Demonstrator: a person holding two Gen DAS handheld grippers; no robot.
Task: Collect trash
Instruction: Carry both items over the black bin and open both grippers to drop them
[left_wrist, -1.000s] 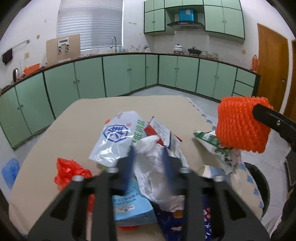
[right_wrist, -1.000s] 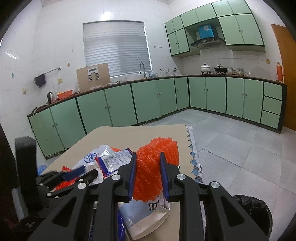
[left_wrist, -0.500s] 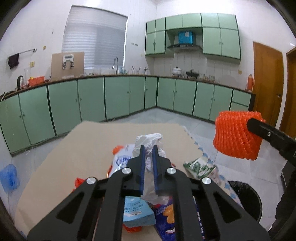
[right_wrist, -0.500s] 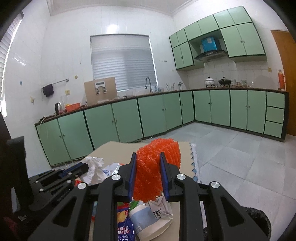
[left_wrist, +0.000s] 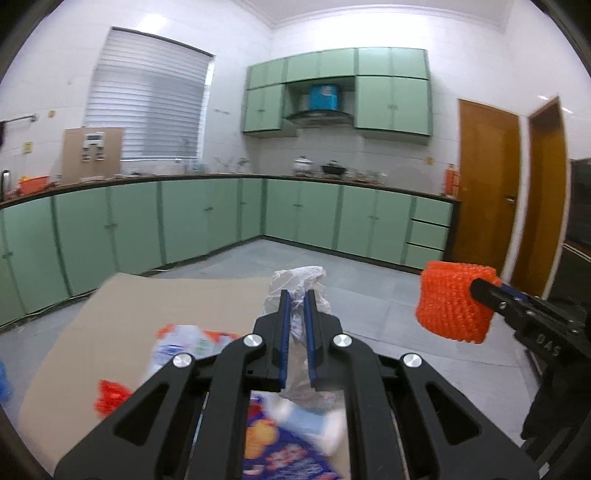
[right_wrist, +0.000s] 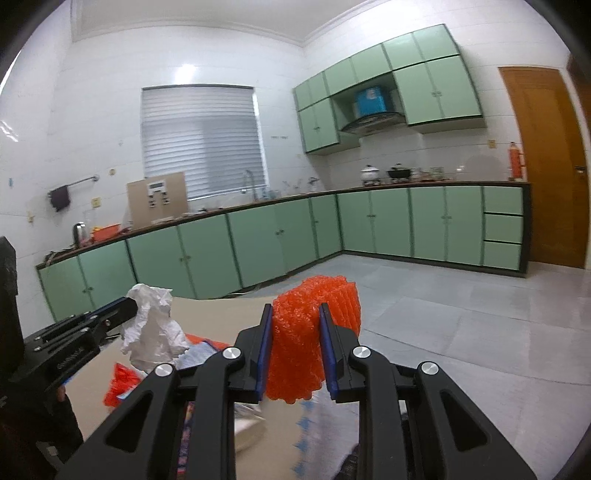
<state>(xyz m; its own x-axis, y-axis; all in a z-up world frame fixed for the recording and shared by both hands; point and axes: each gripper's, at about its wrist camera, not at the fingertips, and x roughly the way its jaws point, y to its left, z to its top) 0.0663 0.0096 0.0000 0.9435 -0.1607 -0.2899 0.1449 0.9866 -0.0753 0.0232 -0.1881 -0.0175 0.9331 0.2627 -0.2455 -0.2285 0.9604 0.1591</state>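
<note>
Left wrist view: my left gripper (left_wrist: 295, 310) is clamped on a crumpled white plastic bag (left_wrist: 295, 282), held up above the tan table (left_wrist: 155, 306); blurred wrappers (left_wrist: 192, 347) lie beneath. Open floor beyond the far edge.

Right wrist view: my right gripper (right_wrist: 295, 332) pinches an orange foam mesh sleeve (right_wrist: 314, 317) between its pads, past the table's right edge.

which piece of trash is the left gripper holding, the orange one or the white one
The white crumpled plastic bag, pinched in the left gripper. The orange foam net sits in the right gripper; the remaining wrappers lie on the table.
</note>
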